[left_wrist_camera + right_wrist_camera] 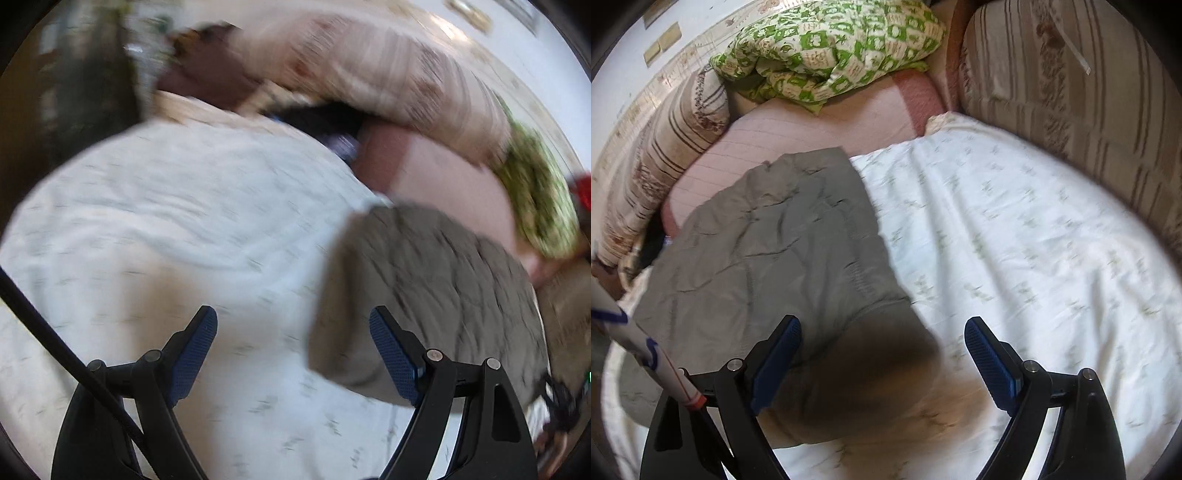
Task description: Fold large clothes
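The right gripper [882, 347] is spread wide and holds nothing, hovering over the near edge of the grey-brown garment [768, 243], whose hem lies between and just beyond its fingers. The left gripper [293, 341] is also wide and empty; the garment [424, 291] lies under its right finger. The garment rests crumpled on the white patterned sheet [1015, 236], reaching the pink bedcover [820, 125].
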### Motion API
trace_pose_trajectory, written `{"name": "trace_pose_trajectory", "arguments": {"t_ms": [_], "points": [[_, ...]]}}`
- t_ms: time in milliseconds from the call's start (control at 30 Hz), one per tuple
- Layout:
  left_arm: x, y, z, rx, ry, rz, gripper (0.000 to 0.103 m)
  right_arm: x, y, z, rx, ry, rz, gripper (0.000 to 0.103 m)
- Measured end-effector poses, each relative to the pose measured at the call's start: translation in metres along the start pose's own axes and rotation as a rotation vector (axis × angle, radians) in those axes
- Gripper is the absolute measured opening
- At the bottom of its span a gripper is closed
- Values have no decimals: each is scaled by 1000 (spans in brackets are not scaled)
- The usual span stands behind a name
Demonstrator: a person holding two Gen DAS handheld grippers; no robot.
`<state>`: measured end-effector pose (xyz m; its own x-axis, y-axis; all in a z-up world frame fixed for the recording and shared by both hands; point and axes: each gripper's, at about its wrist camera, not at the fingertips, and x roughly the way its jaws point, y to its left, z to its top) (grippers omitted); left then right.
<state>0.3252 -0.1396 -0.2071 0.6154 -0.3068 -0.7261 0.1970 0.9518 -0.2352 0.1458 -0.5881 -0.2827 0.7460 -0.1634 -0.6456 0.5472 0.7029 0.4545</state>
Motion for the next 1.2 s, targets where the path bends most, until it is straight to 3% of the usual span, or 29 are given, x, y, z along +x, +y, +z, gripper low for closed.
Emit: {"name": "trace_pose_trajectory", "arguments": {"t_ms": [133, 233, 300, 467, 600, 633, 800, 867, 900, 933, 967, 1033, 1100, 1200], "points": [[35, -40, -4, 131, 66, -66, 84, 11, 4, -2, 1, 33, 24, 94], [61, -55, -1, 157, 104, -109, 84, 19, 5, -1, 5, 43, 25, 96], [81, -53, -2, 119, 156, -139, 84, 25, 4, 1, 8, 50, 26, 98], [127, -26, 4, -82, 299, -365, 91, 48, -1, 12, 32, 82, 63, 102], [157, -32, 3, -121, 388, -552, 92, 76, -6, 19, 122, 168, 181, 103], [159, -37, 1, -112, 397, -568, 97, 81, -6, 21, 120, 179, 196, 103], [153, -63, -4, -23, 356, -523, 100, 99, -9, 24, 128, 230, 289, 103], [145, -71, -1, -10, 338, -506, 92, 106, -12, 24, 144, 234, 318, 103], [140, -73, 0, -4, 329, -492, 82, 105, -12, 25, 151, 231, 321, 100], [132, -77, 3, 5, 311, -479, 71, 103, -11, 24, 155, 225, 322, 95], [126, -78, 5, 9, 298, -473, 67, 101, -9, 24, 157, 225, 341, 80], [108, -82, 9, 30, 263, -462, 54, 94, -5, 26, 162, 219, 354, 66], [92, -86, 13, 56, 229, -446, 51, 84, -1, 28, 153, 212, 360, 52], [73, -90, 12, 87, 195, -416, 49, 67, 3, 31, 147, 185, 363, 46]]}}
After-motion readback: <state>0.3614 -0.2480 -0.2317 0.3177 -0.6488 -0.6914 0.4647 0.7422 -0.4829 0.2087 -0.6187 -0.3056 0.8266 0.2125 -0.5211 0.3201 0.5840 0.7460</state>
